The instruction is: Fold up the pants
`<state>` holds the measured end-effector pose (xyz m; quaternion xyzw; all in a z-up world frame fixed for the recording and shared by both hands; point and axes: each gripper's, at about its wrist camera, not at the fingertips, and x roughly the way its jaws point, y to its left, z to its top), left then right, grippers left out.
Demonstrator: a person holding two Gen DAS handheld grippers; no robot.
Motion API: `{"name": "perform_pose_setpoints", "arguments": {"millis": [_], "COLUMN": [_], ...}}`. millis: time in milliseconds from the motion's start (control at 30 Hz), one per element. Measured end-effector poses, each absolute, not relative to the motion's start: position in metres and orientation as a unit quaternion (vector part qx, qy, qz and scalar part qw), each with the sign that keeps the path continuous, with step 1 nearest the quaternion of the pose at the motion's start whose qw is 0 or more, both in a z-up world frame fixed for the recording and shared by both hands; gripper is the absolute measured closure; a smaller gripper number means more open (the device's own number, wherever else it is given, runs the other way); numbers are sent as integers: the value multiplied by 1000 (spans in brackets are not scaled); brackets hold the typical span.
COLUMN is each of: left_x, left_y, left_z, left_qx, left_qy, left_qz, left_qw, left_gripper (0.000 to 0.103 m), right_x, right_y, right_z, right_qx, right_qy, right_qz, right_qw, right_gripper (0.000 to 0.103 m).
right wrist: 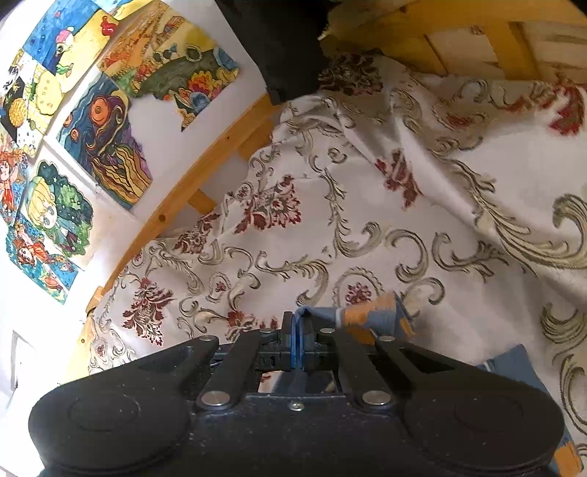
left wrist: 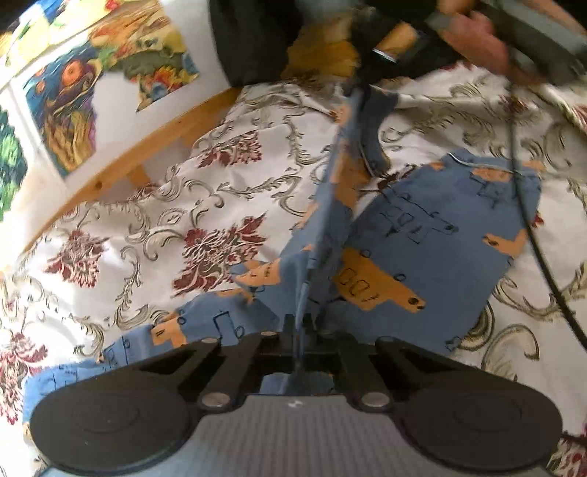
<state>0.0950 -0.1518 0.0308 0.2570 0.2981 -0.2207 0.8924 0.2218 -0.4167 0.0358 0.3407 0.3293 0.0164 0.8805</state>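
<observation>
Pants [left wrist: 433,235], blue with orange patches: in the left wrist view they lie partly spread on the flowered bedspread [left wrist: 205,190], one edge lifted into a taut ridge running away from your left claw [left wrist: 299,330]. That claw is pressed together, pinching the blue cloth. At the far end your hand [left wrist: 477,33] holds the other tool, blurred; a black cable [left wrist: 528,220] crosses the cloth on that side. Wooden bed rail [left wrist: 146,146] and papered wall [left wrist: 66,110] close off the left.

Right wrist view: your right claw [right wrist: 299,341] is likewise closed on a fold of the pants [right wrist: 370,315], with a short tail of cloth sticking out to the right, over the bedspread [right wrist: 330,227]. Drawings [right wrist: 110,139] and the rail [right wrist: 205,176] bound the left; rumpled bedspread rises on the right.

Handling, as a judgement: keep both pinches level and the edge between them tight, then lay it down evenly onto the flat half. Open room lies ahead, in the middle of the bed; mind the cable.
</observation>
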Motion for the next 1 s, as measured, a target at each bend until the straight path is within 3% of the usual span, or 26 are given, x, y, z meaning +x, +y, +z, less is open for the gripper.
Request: {"name": "perform_pose_setpoints", "arguments": {"millis": [133, 400, 567, 700, 900, 1000], "left_x": [89, 80, 82, 77, 62, 52], "left_y": [-142, -148, -150, -151, -157, -159], "left_z": [34, 34, 44, 48, 28, 19], "left_qx": [265, 290, 278, 279, 337, 366], "left_qy": [283, 266, 252, 243, 248, 238], "left_qz": [-226, -237, -244, -264, -309, -312], "left_qw": [894, 888, 894, 891, 854, 844], "left_gripper": [102, 102, 102, 102, 102, 102], "right_x": [217, 213, 203, 145, 84, 71], "right_y": [-427, -430, -404, -371, -398, -400], "right_z": [18, 9, 63, 78, -11, -25], "right_qx": [367, 360, 180, -18, 93, 144], "right_qy": [345, 342, 276, 214, 335, 358], "right_qz": [12, 8, 60, 50, -79, -86], "right_qw": [864, 868, 942, 975, 934, 919], "right_gripper": [97, 102, 103, 103, 103, 103]}}
